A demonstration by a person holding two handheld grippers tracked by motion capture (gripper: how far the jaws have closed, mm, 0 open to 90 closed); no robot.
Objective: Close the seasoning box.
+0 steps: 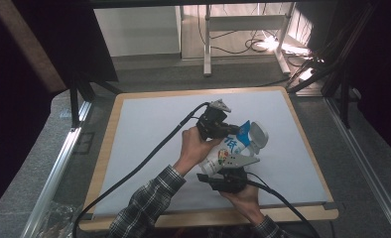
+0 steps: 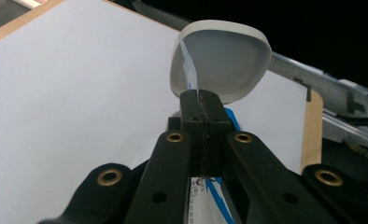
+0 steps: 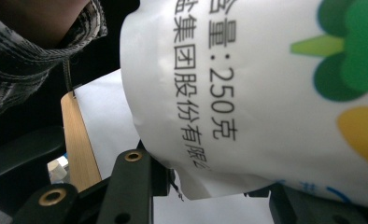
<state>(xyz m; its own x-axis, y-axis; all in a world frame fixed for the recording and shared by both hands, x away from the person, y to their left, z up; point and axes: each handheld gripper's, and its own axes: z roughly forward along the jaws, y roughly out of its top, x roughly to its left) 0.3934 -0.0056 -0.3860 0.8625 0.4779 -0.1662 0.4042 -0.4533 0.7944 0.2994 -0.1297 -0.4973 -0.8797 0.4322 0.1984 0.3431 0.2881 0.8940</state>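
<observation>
Over the middle of the white-topped table [image 1: 149, 124], slightly right of centre: a white pouch [image 1: 227, 152] with blue and green print, lifted off the surface and tilted, its top toward the far right. Just beyond that top end, a shallow white bowl [image 1: 259, 134] with rounded corners, tipped up so the hollow faces the left gripper view [image 2: 222, 60].

Left gripper [image 1: 222, 129] on the far side of the pouch, held in a hand [image 1: 197, 145] coming from a plaid sleeve [image 1: 146, 208]. Jaws pressed tight together in the left gripper view, pinching a thin strip at the pouch's blue-edged top [image 2: 191, 70], with the bowl directly behind the tips.

Right gripper [image 1: 222, 179] at the near side, under the pouch's lower end, gripped by the other hand [image 1: 243, 196], grey three-cornered plate [image 1: 240, 161] on top. In the right gripper view, pouch [image 3: 266, 93] pressed close against the lens, black printed characters and green and yellow shapes across it, bottom edge hanging down between the two black jaws; jaws set apart on either side of it, but contact with the film hidden, so firmness of grasp impossible to tell.

Black cables [image 1: 149, 153] trailing from both grippers toward the near edge. Wooden rim [image 1: 104, 148] of the table showing around the white sheet.
</observation>
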